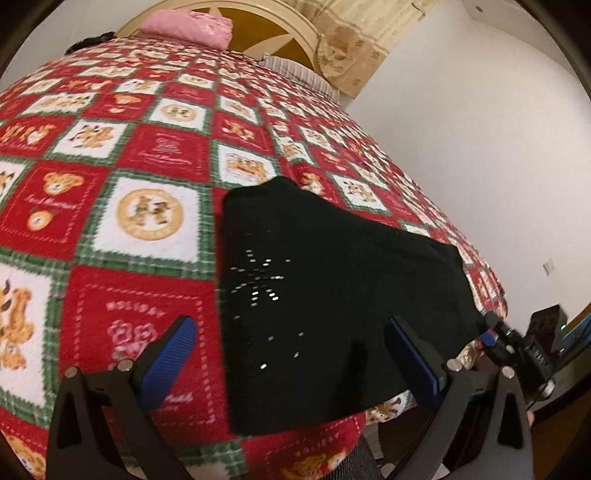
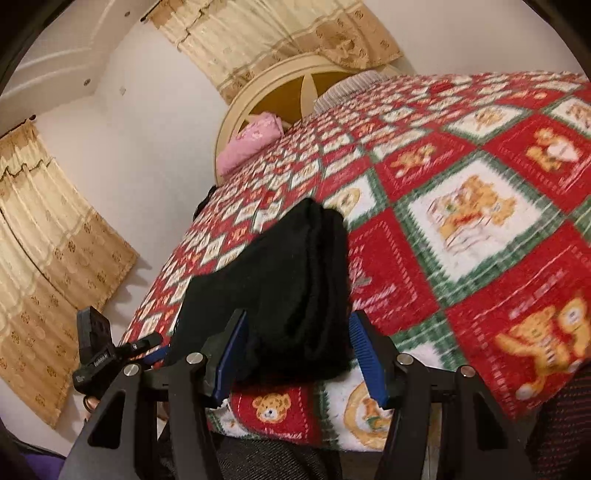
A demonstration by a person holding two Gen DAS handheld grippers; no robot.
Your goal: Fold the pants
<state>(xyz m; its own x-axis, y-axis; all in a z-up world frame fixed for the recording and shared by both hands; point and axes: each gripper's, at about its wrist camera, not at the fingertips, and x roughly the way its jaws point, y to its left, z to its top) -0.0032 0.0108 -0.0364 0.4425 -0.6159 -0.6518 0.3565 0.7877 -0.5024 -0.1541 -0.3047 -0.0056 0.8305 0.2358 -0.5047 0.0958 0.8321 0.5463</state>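
Observation:
The black pants (image 1: 332, 288) lie folded in a compact pile on the red, white and green teddy-bear blanket (image 1: 147, 155) near the bed's front edge. A sparkly starburst pattern shows on the top layer. My left gripper (image 1: 291, 354) is open, its blue pads on either side of the pile's near part, holding nothing. In the right wrist view the pile (image 2: 288, 288) shows stacked layers at its side. My right gripper (image 2: 295, 347) is open around the pile's near end, pads apart from the cloth.
A pink folded cloth (image 1: 188, 26) lies by the round cream headboard (image 1: 280, 22). The other gripper (image 1: 524, 347) shows at the bed's right edge. White wall stands to the right; beige curtains (image 2: 48, 240) hang on the left.

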